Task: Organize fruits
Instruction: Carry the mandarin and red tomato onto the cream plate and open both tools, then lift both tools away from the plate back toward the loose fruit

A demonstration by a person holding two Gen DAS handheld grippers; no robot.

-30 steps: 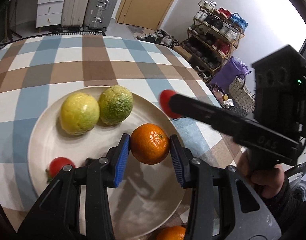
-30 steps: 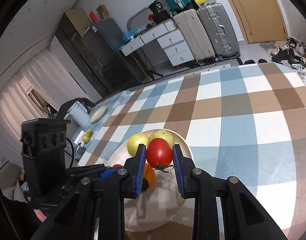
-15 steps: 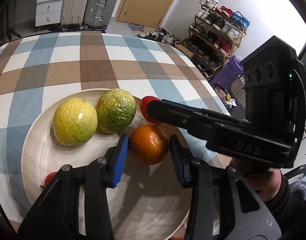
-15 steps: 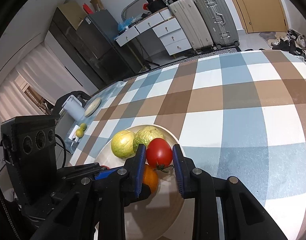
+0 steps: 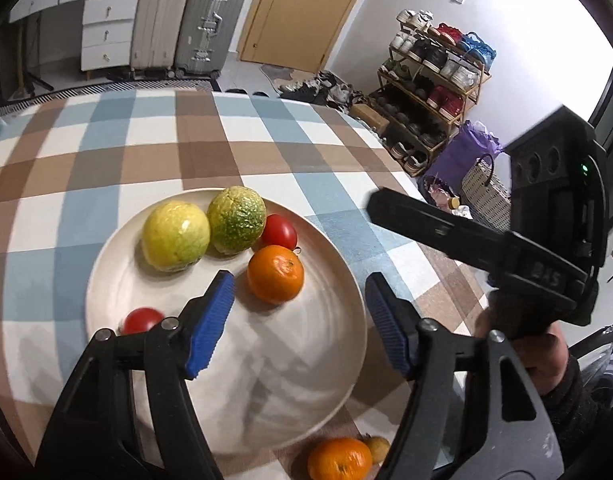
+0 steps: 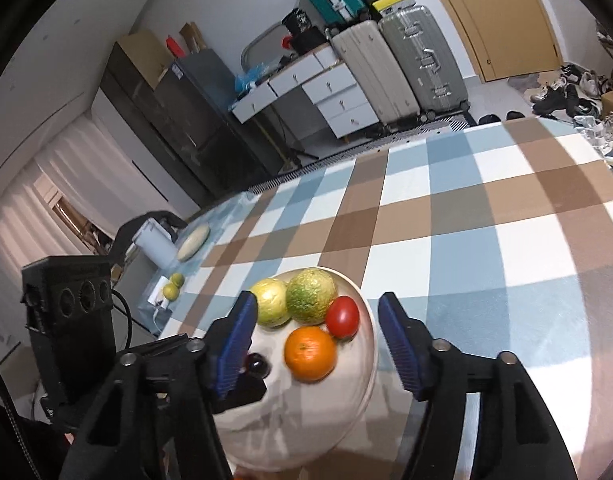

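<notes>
A cream plate (image 5: 306, 364) on the checked tablecloth holds a yellow fruit (image 5: 175, 236), a green-yellow fruit (image 5: 236, 220), a tomato (image 5: 279, 232), an orange (image 5: 275, 273) and a second tomato (image 5: 142, 320). My left gripper (image 5: 298, 320) is open and empty just above the plate, behind the orange. My right gripper (image 6: 318, 340) is open and empty above the plate (image 6: 366, 376), with the orange (image 6: 310, 353) and tomato (image 6: 342, 317) lying between its jaws. The right gripper's body also shows at the right of the left wrist view (image 5: 466, 236).
Another orange (image 5: 338, 460) and a small brownish fruit (image 5: 376, 448) lie on the cloth by the plate's near rim. Two small green fruits (image 6: 173, 286) and a white container (image 6: 156, 246) sit at the table's far left edge. Suitcases, drawers and a shoe rack stand beyond the table.
The left gripper opened and let the orange go onto the plate. The right gripper set its tomato down beside the green-yellow fruit, opened and drew back.
</notes>
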